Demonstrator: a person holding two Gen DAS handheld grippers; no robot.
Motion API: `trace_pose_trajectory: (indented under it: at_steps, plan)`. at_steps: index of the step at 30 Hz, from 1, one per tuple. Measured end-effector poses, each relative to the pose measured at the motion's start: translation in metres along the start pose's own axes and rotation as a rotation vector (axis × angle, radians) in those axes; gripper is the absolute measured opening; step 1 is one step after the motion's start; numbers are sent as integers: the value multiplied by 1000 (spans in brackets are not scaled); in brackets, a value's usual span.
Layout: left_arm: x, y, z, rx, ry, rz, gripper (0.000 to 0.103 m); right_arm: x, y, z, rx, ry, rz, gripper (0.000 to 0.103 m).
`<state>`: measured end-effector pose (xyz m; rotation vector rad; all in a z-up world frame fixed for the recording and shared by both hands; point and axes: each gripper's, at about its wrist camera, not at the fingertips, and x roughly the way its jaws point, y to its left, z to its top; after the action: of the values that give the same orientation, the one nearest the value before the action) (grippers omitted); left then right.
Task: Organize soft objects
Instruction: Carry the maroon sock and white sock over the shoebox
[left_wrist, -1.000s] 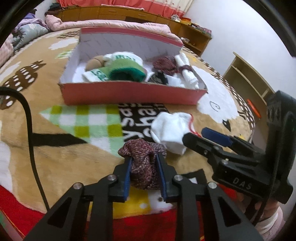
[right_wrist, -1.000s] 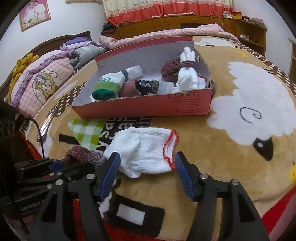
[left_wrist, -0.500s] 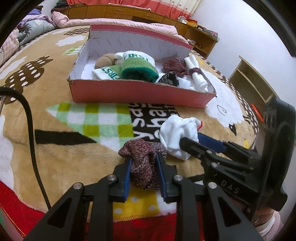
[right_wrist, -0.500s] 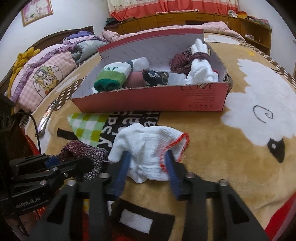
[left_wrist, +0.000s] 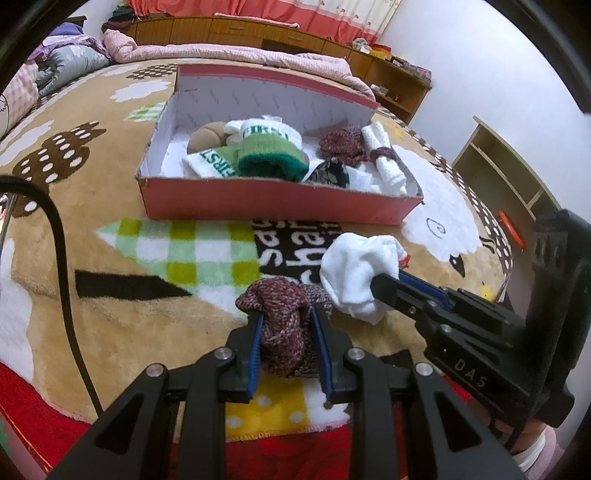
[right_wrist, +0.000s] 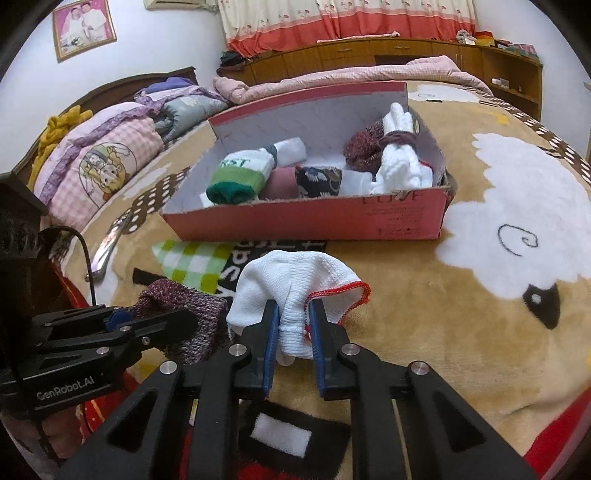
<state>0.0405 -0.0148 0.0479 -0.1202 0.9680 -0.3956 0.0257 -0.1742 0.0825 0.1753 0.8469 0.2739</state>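
Right wrist view: the right hand-held gripper (right_wrist: 292, 325) is now clenched on the white sock (right_wrist: 295, 284), where a second ago its jaws stood wide on either side of the flat sock and half a second ago they were closing in. The fabric has bunched into a fold between the blue pads (right_wrist: 272, 332), and the red-trimmed cuff flares out to the right. The left hand-held gripper (left_wrist: 286, 332) keeps its grasp on the maroon sock (left_wrist: 282, 314), pinched the same way in all three moments. Both views have drawn closer to the box (left_wrist: 273, 205), so the pair seems to be on its way there.

By my reading, both loose socks are now secured, and what remains is carrying them forward and dropping them in with the rest.

The white sock is a thin ribbed knit, crumpled into a soft dome, its lower edge apparently on the blanket (right_wrist: 424, 295) or only just off it. The maroon one is a thick marled knit, bulging above the jaws and just beside the white one. The box, red outside and white inside, lies near, ahead of both, and already holds a green-cuffed sock (left_wrist: 269, 155), a maroon bundle and a tied white roll (right_wrist: 400, 158).
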Motion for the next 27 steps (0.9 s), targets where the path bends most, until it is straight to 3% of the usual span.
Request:
trace_pose_trajectory:
  at_steps: [11,27]
  plan:
    - [-12,-7,17,17,-39,-1,26,-15,1,14,-9,-41,16,17]
    - [-28,-16,68,48,-141,23,26,-23,1,53,-49,-109,17,18]
